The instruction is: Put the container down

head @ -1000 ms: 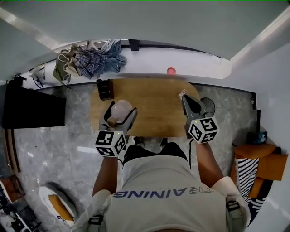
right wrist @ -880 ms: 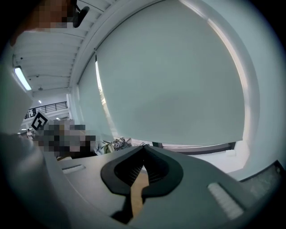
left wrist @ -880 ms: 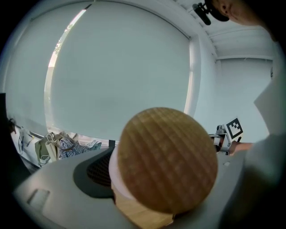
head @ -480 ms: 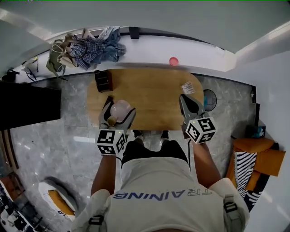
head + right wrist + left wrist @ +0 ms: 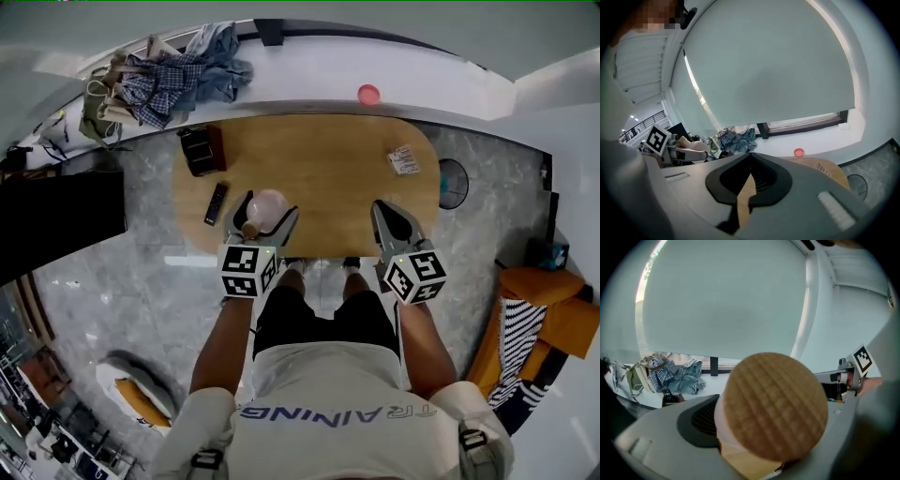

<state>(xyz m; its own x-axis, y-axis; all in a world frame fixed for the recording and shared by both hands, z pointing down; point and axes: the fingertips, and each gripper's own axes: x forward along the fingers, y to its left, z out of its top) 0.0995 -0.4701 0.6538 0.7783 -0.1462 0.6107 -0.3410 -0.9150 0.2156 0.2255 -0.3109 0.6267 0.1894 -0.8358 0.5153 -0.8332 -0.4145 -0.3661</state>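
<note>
Clamping the pale container [image 5: 773, 404] by its sides, the left gripper [image 5: 269, 212] keeps its jaws tight below the wooden lid, over the near edge of the desk [image 5: 328, 169]; I judge it carried, not yet set down. The right gripper [image 5: 382, 214], jaws closed on nothing, hangs beside the desk's edge, probably to stay clear. A remote [image 5: 216, 202] lies just left.

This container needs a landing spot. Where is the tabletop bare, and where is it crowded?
The widest bare wood is the middle of the table, between the container in the left gripper and the paper packet near the right end. The left end is crowded: a dark box and a remote.
</note>
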